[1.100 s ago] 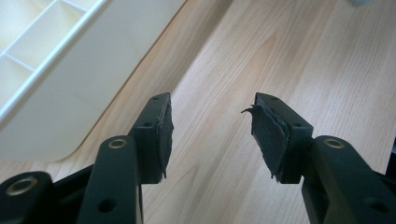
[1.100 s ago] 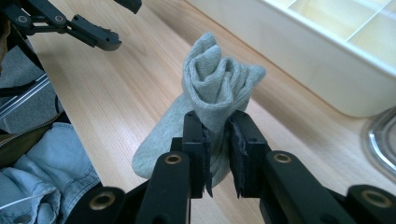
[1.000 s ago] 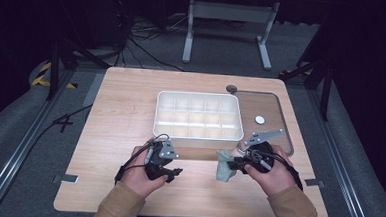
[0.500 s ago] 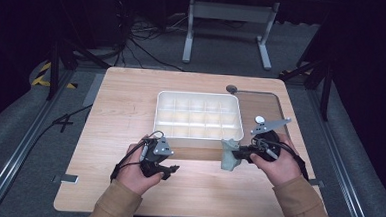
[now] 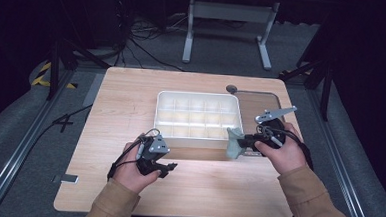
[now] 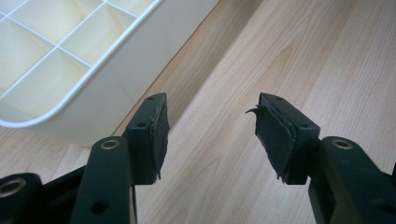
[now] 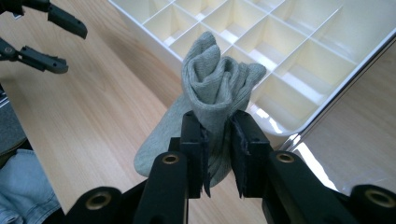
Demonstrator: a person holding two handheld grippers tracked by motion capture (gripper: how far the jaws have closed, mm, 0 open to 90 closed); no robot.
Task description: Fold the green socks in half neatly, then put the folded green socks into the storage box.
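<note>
Right gripper pinches a rolled grey-green fabric sock beside the white compartmented plastic tray. Left gripper jaws spread above the light wooden counter.

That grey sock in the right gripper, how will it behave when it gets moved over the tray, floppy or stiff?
Probably floppy: the grey sock bunches above the right gripper and droops below it. It looks light, likely to drag or swing. The knit should grip the pads rather than slip, though the loose end may catch the white tray.

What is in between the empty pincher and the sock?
Only bare wooden table lies between the open left gripper and the grey sock, which the right gripper pinches. The high view shows it.
</note>
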